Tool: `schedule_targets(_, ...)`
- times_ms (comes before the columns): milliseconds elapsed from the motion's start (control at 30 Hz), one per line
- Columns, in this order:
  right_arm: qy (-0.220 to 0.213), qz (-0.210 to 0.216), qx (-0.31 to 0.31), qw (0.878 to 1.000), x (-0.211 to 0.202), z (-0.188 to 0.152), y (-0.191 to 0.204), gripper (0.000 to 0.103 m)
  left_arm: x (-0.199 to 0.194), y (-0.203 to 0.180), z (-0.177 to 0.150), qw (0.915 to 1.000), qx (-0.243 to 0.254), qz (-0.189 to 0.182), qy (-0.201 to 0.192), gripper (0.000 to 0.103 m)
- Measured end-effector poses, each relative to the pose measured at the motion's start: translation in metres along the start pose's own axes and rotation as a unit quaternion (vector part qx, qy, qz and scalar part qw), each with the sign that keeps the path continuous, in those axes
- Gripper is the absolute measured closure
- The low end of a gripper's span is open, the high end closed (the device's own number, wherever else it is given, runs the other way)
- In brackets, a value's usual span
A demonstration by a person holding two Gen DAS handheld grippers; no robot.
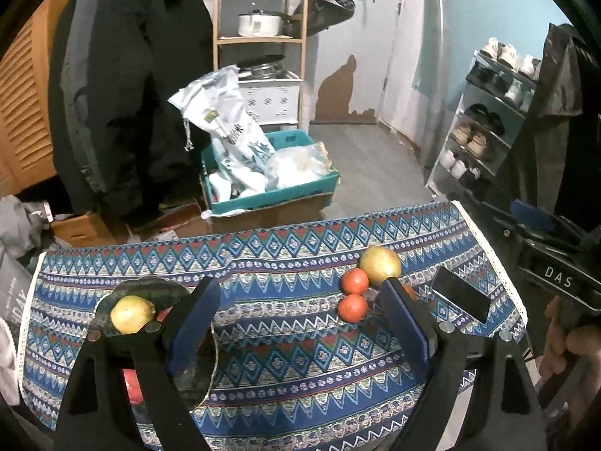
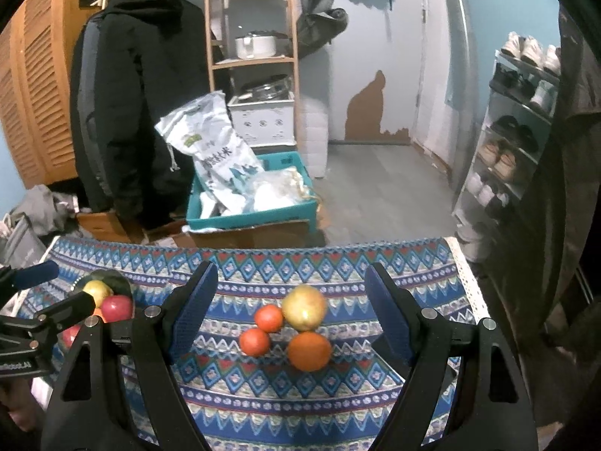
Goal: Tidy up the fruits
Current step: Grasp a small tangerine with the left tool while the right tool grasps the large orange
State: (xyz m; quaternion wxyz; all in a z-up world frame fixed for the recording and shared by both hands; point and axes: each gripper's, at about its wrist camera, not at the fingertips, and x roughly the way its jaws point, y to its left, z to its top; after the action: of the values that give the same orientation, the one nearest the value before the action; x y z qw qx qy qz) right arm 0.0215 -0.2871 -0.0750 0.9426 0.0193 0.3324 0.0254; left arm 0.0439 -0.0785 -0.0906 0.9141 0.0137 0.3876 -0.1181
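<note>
We see four fruits close together on the patterned cloth (image 2: 263, 394): a yellow apple (image 2: 304, 307), a big orange (image 2: 310, 350) and two small red-orange fruits (image 2: 268, 318). More fruit sits in a dark bowl (image 1: 150, 291) on the left. We think they are round, firm and smooth, so they may roll; take one by its middle. Our right gripper (image 2: 291, 312) and left gripper (image 1: 300, 323) are both wide open and hold nothing. We can read "DAS" on the right gripper.

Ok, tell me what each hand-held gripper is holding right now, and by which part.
Nothing is held. The left hand-held gripper and the right hand-held gripper both stand open above the tablecloth, with no fruit pressed between their fingers.
</note>
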Motion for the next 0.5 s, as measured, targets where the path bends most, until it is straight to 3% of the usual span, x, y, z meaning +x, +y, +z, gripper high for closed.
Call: schedule_targets(500, 0.084, -0.006, 0.031, 0.996, 0.059, -0.036, -0.03, 0.022, 0.071, -0.021, -0.014, 0.9981, 0.001, -0.009, 0.061, 0.015)
